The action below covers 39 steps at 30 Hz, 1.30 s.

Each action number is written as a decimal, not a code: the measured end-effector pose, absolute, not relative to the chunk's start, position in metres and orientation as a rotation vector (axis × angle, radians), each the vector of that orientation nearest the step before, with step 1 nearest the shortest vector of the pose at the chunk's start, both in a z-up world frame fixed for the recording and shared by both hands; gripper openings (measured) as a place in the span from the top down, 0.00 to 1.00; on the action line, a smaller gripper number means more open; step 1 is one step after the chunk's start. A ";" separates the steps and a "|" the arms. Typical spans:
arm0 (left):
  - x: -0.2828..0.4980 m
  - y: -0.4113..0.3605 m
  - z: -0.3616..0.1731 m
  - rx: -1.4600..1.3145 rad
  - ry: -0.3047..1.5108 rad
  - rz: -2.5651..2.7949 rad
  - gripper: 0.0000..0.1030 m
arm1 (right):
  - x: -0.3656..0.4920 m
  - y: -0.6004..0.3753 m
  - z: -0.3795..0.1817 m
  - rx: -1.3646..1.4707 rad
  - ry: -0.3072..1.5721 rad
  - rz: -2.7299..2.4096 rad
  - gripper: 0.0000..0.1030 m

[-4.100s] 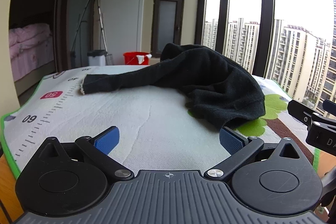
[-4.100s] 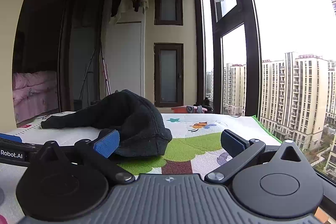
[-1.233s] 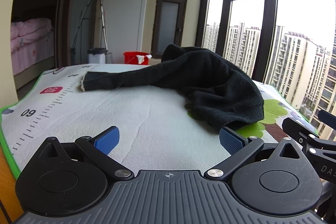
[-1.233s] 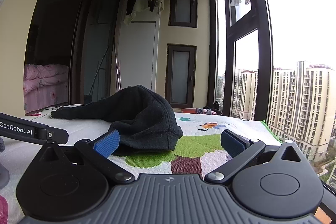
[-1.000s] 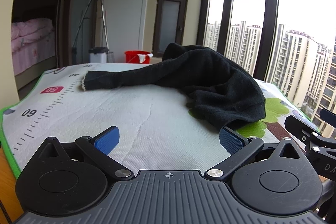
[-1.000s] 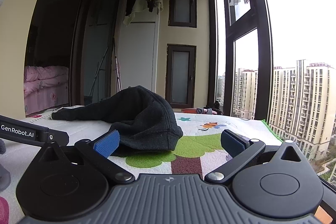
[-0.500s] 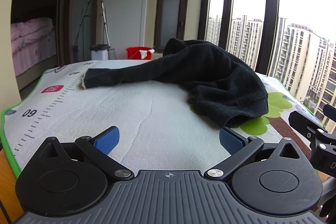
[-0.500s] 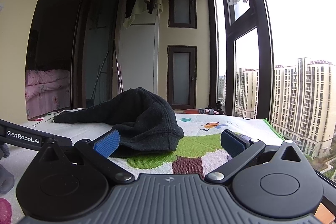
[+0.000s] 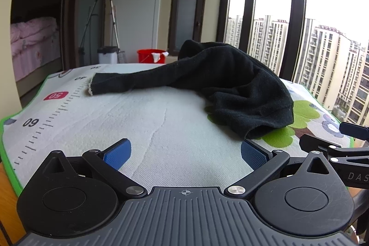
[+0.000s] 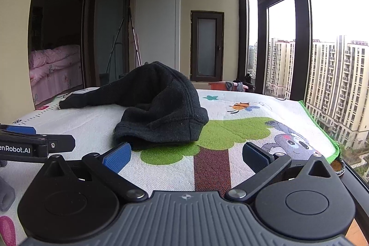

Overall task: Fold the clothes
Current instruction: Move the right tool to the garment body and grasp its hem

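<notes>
Both grippers spread wide, empty, near the garment [image 9: 230,87].
Right gripper [image 10: 186,157] has tilted down since earlier, showing more mat [image 10: 253,128]; left gripper [image 9: 185,153] barely moved.

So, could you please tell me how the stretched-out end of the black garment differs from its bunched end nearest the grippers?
The stretched-out end lies flat and narrow on the play mat, finishing in a pale raw edge. The bunched end is wide, crumpled and humped, with a stitched hem over the green tree print. Both are the same black knit garment, and neither gripper touches either.
</notes>
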<state>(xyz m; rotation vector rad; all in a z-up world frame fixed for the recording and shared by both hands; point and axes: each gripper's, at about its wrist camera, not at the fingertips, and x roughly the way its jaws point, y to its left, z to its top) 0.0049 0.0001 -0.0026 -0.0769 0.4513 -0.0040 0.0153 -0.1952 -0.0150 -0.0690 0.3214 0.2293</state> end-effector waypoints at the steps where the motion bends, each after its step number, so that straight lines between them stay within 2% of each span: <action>1: 0.005 0.000 -0.002 -0.072 0.454 -0.006 0.00 | 0.017 -0.194 -0.015 -0.084 0.335 0.237 0.00; 12: 0.007 -0.010 -0.003 0.006 0.476 -0.031 0.00 | 0.027 -0.188 -0.014 -0.110 0.416 0.235 0.00; 16: 0.016 -0.011 0.002 0.036 0.547 -0.032 0.00 | 0.027 -0.189 -0.005 -0.121 0.439 0.272 0.00; 22: 0.022 -0.002 0.016 0.003 0.548 -0.003 0.00 | 0.016 -0.208 0.047 0.016 0.271 0.372 0.00; 25: 0.025 0.001 0.019 -0.023 0.581 -0.030 0.00 | 0.050 -0.206 0.040 0.076 0.567 0.476 0.00; 27: 0.027 0.000 0.019 -0.013 0.605 -0.042 0.00 | 0.058 -0.208 0.026 0.134 0.615 0.504 0.00; 31: 0.034 0.002 0.019 -0.012 0.643 -0.030 0.00 | 0.055 -0.209 0.026 0.159 0.491 0.435 0.00; 35: 0.046 0.003 0.016 -0.044 0.670 -0.059 0.00 | 0.063 -0.209 0.024 0.198 0.518 0.517 0.00; 39: 0.059 0.007 0.011 -0.073 0.690 -0.083 0.00 | 0.063 -0.199 0.051 0.097 0.393 0.546 0.00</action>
